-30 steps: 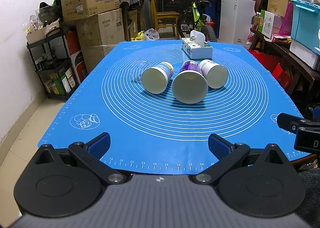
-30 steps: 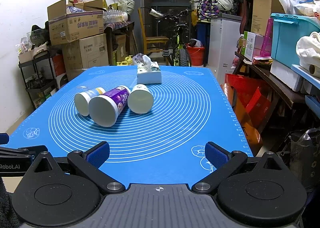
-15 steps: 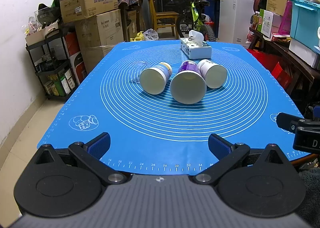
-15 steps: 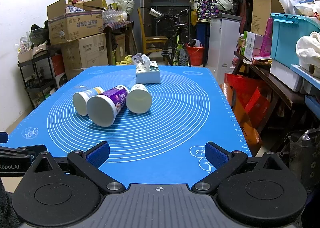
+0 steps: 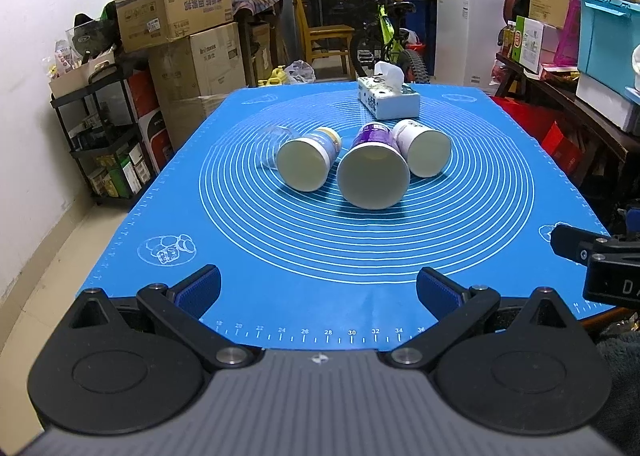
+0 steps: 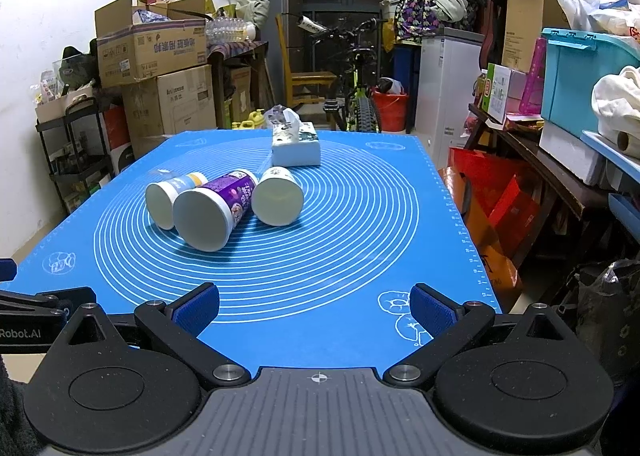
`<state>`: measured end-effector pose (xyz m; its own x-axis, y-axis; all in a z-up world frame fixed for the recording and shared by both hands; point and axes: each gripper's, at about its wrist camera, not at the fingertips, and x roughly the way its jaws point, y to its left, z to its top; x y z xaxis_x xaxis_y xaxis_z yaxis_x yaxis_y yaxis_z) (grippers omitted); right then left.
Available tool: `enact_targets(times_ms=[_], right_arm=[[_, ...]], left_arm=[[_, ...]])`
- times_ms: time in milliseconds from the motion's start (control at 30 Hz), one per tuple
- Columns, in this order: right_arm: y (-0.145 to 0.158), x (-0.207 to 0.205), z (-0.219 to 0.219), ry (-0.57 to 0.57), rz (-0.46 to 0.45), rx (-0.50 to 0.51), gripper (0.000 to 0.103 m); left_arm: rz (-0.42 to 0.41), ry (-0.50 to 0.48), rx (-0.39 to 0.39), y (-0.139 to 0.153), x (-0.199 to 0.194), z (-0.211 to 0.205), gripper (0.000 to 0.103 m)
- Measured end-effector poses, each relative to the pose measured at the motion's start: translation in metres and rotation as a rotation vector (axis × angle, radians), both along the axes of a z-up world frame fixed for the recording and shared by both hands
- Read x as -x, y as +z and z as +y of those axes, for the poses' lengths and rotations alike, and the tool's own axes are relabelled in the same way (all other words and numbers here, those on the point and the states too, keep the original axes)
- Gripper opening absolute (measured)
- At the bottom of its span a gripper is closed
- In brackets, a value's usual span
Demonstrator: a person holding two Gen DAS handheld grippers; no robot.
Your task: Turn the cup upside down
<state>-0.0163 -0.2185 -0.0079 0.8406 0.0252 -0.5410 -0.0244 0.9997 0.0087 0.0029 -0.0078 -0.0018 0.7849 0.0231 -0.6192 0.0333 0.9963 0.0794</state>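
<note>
Both tools, left tool point(image 5: 318, 290) and right tool point(image 6: 315, 306), gape empty. Cups lie sideways mid-tabletop point(image 5: 256, 288) at 12 o'clock, purple cup point(image 5: 374, 171) nearest (pinch its wall, tip rim-down).

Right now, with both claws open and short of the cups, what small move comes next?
Probably ease the right claw forward toward the white cup: it lies on its side, mouth facing the camera, nearest that claw's side, and nothing is gripped yet.
</note>
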Motion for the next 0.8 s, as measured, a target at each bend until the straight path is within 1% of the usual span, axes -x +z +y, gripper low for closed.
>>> enact_targets(times_ms=[533,800], right_arm=[[-0.001,0.001,0.002,0.008,0.0,0.003,0.101],[0.005,-0.006,-0.005,0.013,-0.022,0.006,0.1]], left_arm=[[0.003,-0.001,0.003,-0.001,0.0,-0.002,0.103],[-0.004,-0.011,0.013,0.001,-0.007,-0.014,0.102]])
